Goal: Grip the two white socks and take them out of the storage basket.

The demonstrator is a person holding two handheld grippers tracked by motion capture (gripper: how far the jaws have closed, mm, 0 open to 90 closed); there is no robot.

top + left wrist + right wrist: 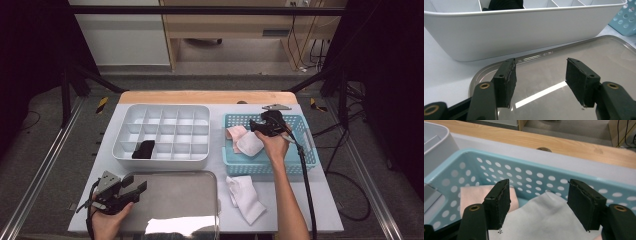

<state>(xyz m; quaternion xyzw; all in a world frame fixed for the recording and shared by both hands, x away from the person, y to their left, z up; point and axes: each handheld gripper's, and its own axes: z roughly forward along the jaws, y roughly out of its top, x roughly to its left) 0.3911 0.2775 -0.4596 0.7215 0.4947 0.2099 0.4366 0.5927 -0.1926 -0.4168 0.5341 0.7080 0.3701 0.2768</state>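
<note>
Nearest to me, at the near left corner of the table, the left gripper (134, 192) hovers low over the near left part of a shiny metal tray (180, 200), its jaws spread with nothing between them. Just beyond the tray sits a white divided box (161, 134) with a black bundle (144, 149) tucked in one of its near left compartments. Right of the tray, a white cloth (246, 198) lies crumpled on the table near the front edge. Farther back on the right stands a light blue basket (300, 162), and inside it a pink cloth (475, 195) lies to the left, touching a white cloth in the basket (546, 220). Above that cloth the right gripper (537, 203) points down into the basket; its jaws stand apart on either side of the fabric's raised fold, not pinching it.
</note>
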